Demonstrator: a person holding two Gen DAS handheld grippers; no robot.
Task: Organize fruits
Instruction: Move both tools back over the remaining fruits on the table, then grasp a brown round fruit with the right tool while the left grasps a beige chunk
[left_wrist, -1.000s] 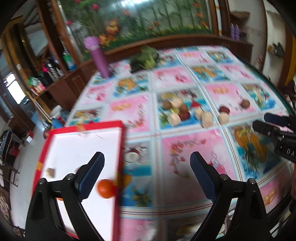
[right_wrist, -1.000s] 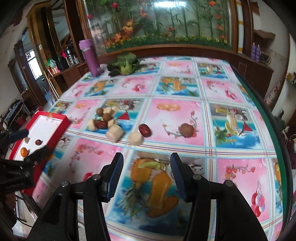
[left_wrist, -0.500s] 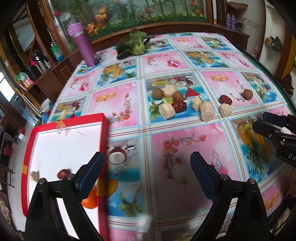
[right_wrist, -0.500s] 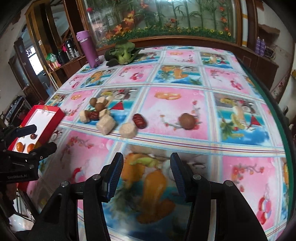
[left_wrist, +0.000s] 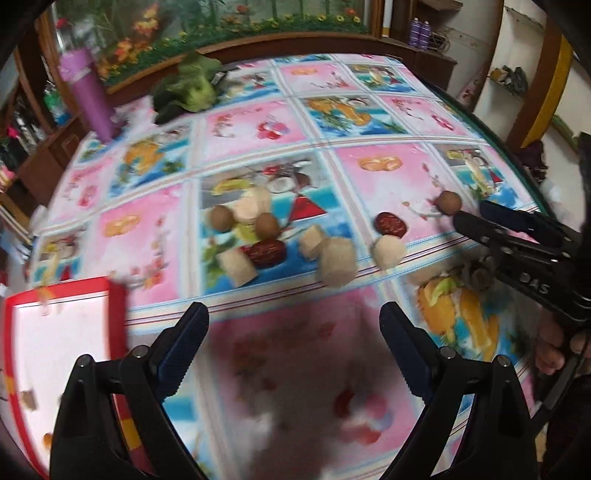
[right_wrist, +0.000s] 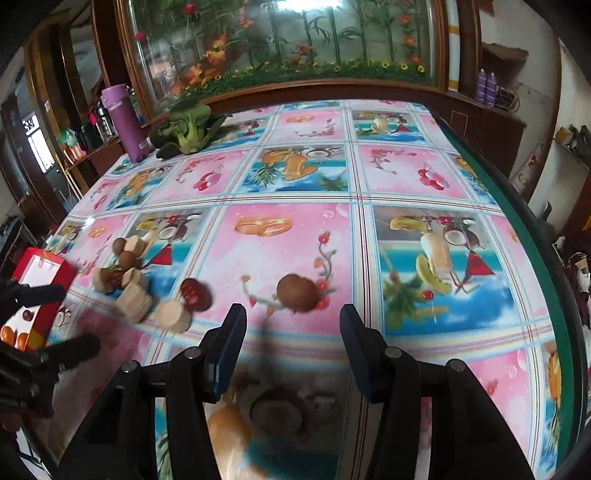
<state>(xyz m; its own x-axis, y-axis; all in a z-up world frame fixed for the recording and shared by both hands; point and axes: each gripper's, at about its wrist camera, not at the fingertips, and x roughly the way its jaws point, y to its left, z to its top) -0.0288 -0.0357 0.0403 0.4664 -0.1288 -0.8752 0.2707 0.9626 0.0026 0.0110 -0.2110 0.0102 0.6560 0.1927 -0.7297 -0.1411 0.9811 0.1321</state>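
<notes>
Fruits (left_wrist: 284, 236), brown, dark red and pale beige, lie clustered on tablecloth (left_wrist: 258, 129).

purple bottle (right_wrist: 125, 122), leafy greens (right_wrist: 188, 127), fruit-print tablecloth (right_wrist: 406, 173)

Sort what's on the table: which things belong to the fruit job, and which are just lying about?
Job:
round brown fruit
dark red date
clustered fruit pieces
red tray
left gripper, open
right gripper, open

Lying about:
purple flask
leafy greens
</notes>
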